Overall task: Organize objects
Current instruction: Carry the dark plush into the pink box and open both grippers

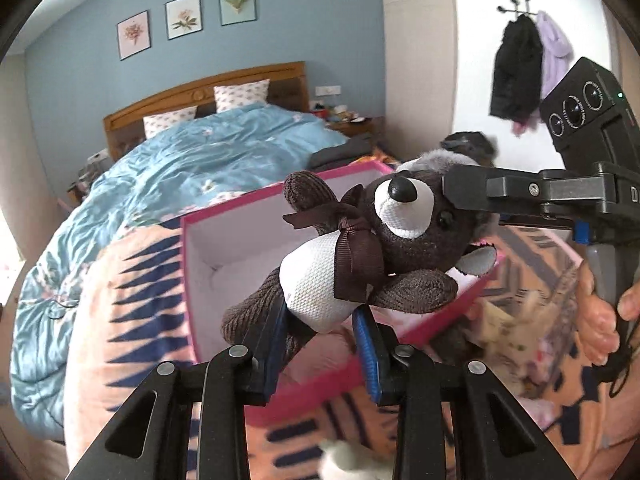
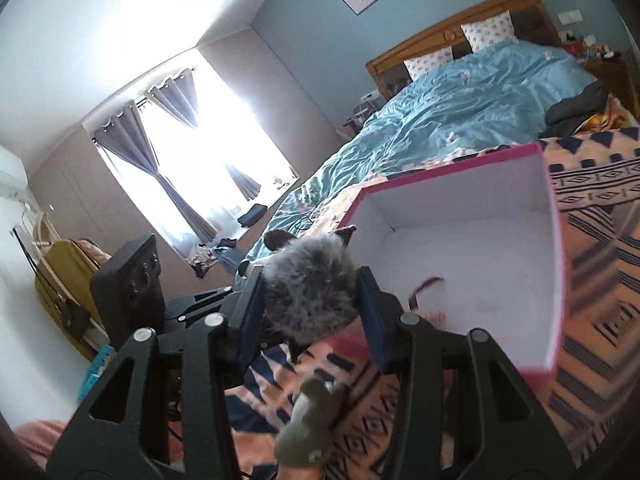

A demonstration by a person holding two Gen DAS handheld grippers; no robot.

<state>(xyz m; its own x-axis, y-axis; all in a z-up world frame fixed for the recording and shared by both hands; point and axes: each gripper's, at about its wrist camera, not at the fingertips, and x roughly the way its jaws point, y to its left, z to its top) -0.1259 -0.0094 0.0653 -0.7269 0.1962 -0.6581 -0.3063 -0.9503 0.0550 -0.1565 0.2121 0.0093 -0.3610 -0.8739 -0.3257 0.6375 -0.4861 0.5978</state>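
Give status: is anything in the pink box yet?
Nothing looks stowed: the white interior of the pink cardboard box looks bare. In hand: both the left claw and right claw grip the brown-and-white plush bear above it. Left: another small plush toy on the blanket.

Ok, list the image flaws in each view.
Left wrist: fisheye bends the walls, and the patterned blanket at lower right is motion-blurred. Right wrist: the window is blown out, and the box edge smears.
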